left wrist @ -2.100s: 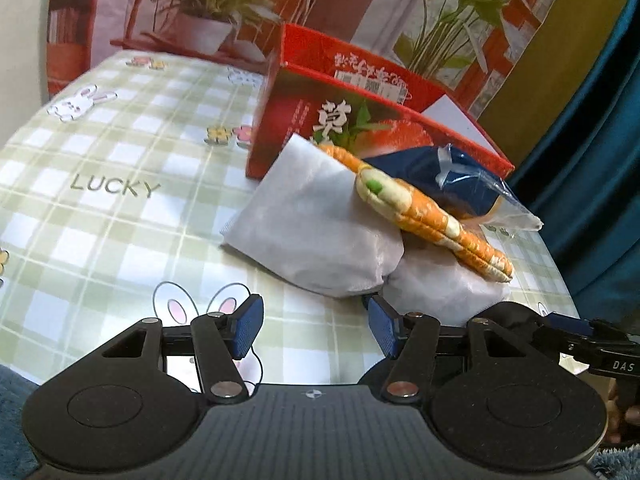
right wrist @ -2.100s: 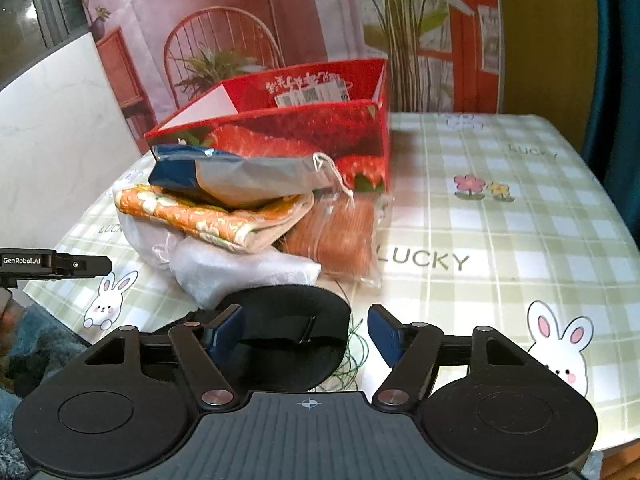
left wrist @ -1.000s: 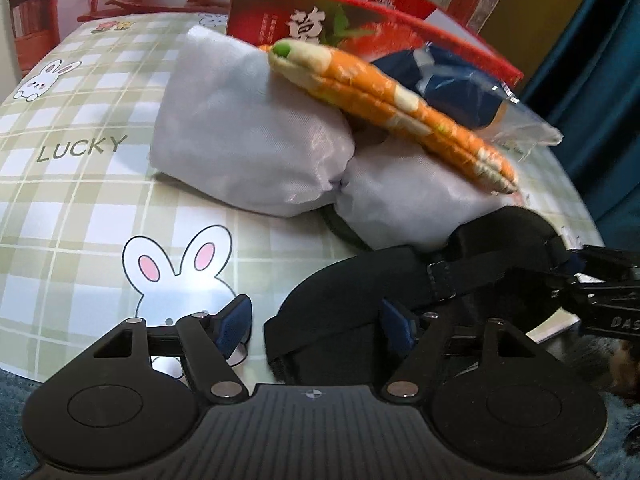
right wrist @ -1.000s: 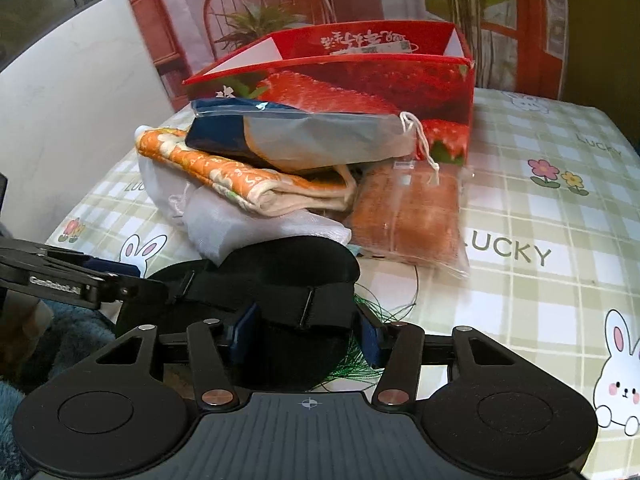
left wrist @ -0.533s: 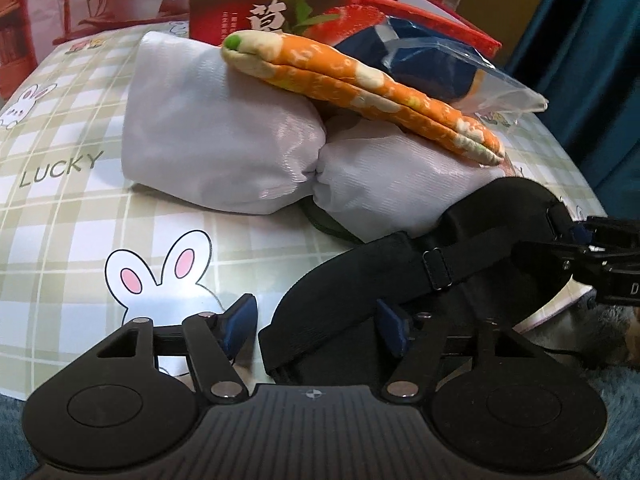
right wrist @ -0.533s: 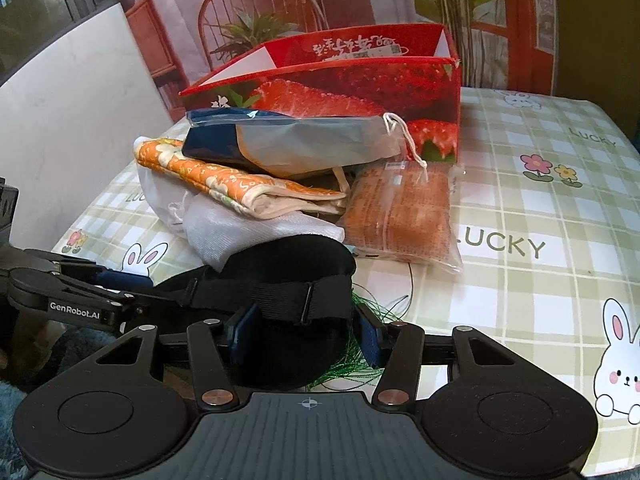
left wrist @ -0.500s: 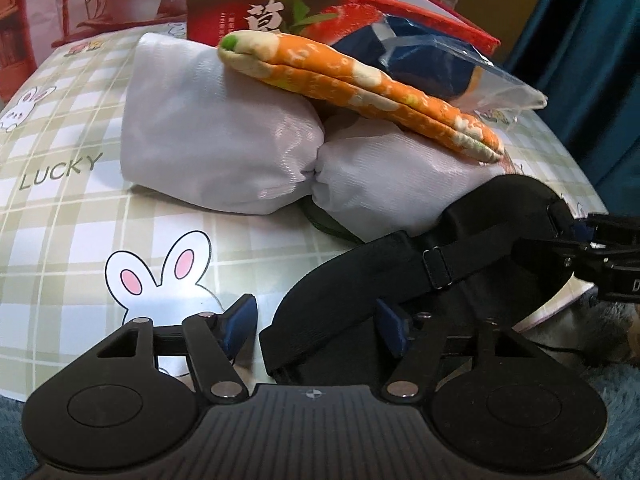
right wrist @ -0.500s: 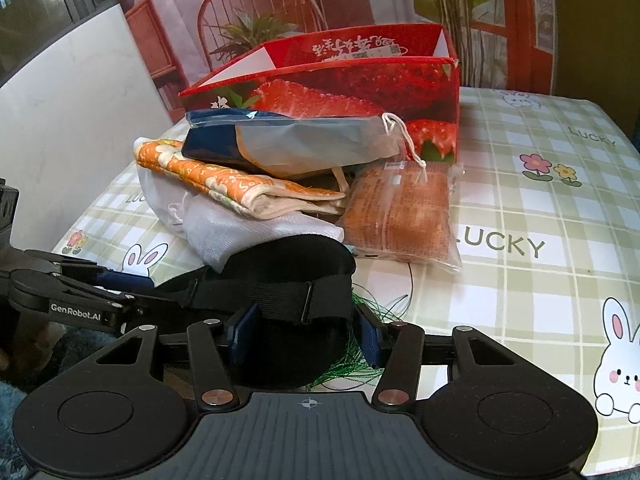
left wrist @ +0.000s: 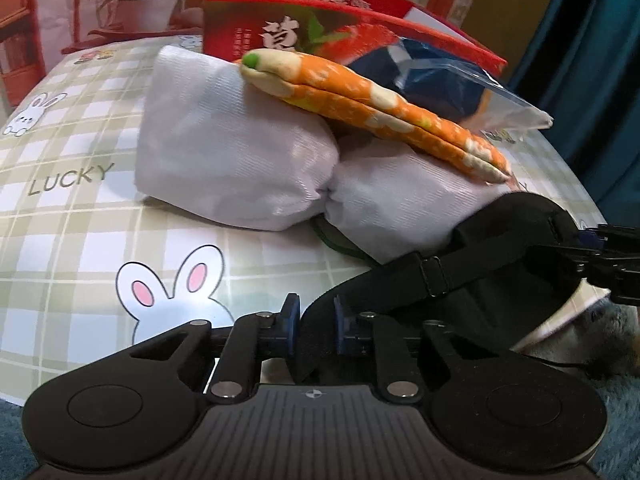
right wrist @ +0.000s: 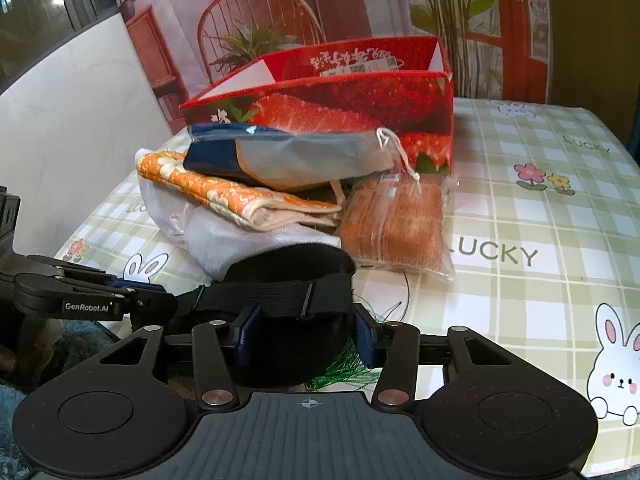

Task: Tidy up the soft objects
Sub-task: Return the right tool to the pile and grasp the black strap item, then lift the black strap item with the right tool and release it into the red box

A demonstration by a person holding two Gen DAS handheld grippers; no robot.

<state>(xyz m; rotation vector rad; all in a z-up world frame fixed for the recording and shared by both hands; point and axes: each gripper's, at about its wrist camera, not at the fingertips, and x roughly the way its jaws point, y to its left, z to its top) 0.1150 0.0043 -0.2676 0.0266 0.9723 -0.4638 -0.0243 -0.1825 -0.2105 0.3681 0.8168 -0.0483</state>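
A black eye mask [left wrist: 500, 248] with an elastic strap lies at the table's near edge, stretched between both grippers. My left gripper [left wrist: 316, 320] is closing, and its blue pads pinch the mask's left end. In the right wrist view the eye mask [right wrist: 288, 272] fills the gap of my right gripper [right wrist: 306, 334]. Its jaws are closing too, with the pads pressed on the mask's sides. Behind the mask is a pile: two white mesh bags [left wrist: 236, 152], a folded orange floral cloth [left wrist: 372, 108] and a blue plastic-wrapped packet [left wrist: 440, 80].
An open red strawberry box [right wrist: 360, 100] stands behind the pile. A clear packet of orange fabric [right wrist: 396, 224] lies right of the pile, and green threads [right wrist: 348, 368] lie under the mask. The checked tablecloth [right wrist: 540, 208] stretches to the right; blue fuzzy fabric lies below the table edge.
My left gripper's jaws have come together from wide apart onto the mask's end. The right gripper's jaws have narrowed slightly on the mask. Both hands stayed in place.
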